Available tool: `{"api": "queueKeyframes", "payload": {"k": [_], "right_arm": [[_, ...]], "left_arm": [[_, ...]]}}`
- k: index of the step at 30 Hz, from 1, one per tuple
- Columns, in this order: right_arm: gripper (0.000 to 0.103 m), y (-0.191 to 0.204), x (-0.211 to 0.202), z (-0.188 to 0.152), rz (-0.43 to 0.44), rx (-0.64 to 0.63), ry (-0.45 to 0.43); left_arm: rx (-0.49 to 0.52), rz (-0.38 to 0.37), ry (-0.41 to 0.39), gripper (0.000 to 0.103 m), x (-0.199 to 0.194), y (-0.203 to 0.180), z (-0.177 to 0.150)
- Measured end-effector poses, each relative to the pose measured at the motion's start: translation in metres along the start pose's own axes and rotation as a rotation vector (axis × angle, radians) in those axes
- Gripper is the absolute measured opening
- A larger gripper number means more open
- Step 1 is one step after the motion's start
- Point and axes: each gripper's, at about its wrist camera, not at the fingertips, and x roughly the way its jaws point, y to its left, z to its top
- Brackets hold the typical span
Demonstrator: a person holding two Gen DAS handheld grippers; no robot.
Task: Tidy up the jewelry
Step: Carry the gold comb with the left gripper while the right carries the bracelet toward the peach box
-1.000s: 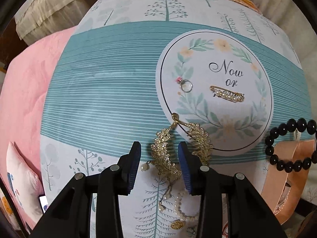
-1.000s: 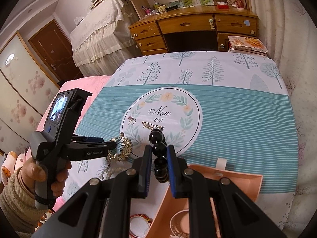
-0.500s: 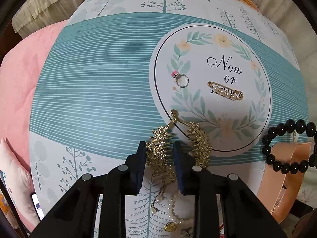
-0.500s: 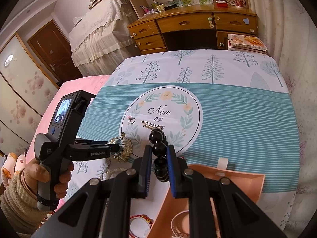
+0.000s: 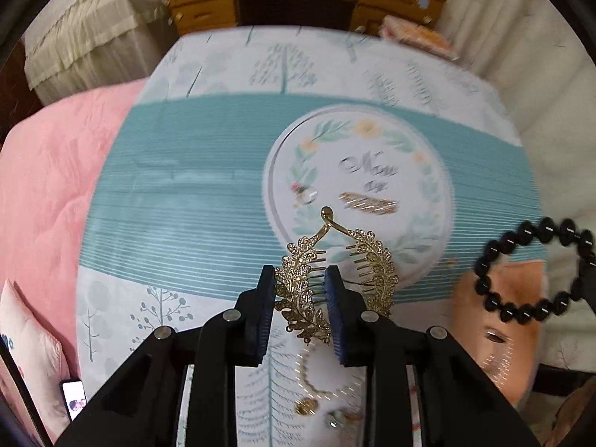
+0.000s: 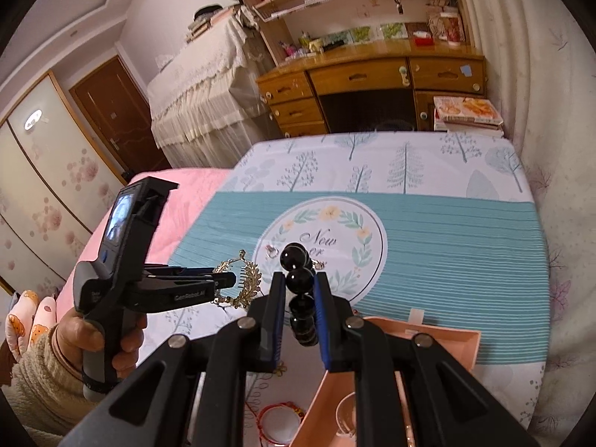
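- While a hand (image 6: 97, 339) in a cream knit sleeve (image 6: 37, 380) grips its handle, the left gripper (image 5: 300, 298) points steeply down at the cloth (image 5: 193, 201), its jaws just drawn in and clamped on one leaf of the gold comb (image 5: 301, 287).
- Comb's second leaf (image 5: 376, 272) hangs free just right of the right jaw; the hook joining both leaves sticks out ahead of the tips, over the edge of the white medallion (image 5: 421, 186).
- Ahead of that gripper on the medallion lie a ring (image 5: 307, 195) and a pearl clip (image 5: 368, 203), both blurred.
- Beneath and behind its jaws a pearl chain (image 5: 316, 383) lies on the cloth.
- Right gripper (image 6: 300, 309) tilts downward, jaws pinched on the black bead bracelet (image 6: 298, 283), beads rising above the tips and hanging below them.
- Under and to the right of it sits the open pink box (image 6: 439, 342); a red bangle (image 6: 277, 422) lies below to the left.
- Left gripper is just to its left, the two near but apart.
- Open striped cloth spreads to the right and ahead of the right gripper, up to the far edge by the wooden desk (image 6: 372, 82).
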Motion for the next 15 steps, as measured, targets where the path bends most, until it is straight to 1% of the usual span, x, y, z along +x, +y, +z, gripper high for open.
{"api": "queueKeyframes", "payload": {"k": [5,10,12,15], "right_arm": [[0.015,0.002,-0.033,-0.004,0.007,0.010,-0.062],[0.015,0.002,-0.068,-0.017,-0.009,0.020,-0.127],[0.015,0.000,-0.081,-0.025,-0.022,0.026,-0.150],[0.015,-0.006,-0.095,-0.035,-0.052,0.040,-0.177]], "left_arm": [[0.060,-0.068,-0.088,0.024,-0.048,-0.025,-0.007],[0.133,-0.158,-0.141,0.024,-0.081,-0.061,-0.021],[0.173,-0.191,-0.150,0.025,-0.088,-0.078,-0.031],[0.218,-0.241,-0.132,0.025,-0.089,-0.101,-0.043]]}}
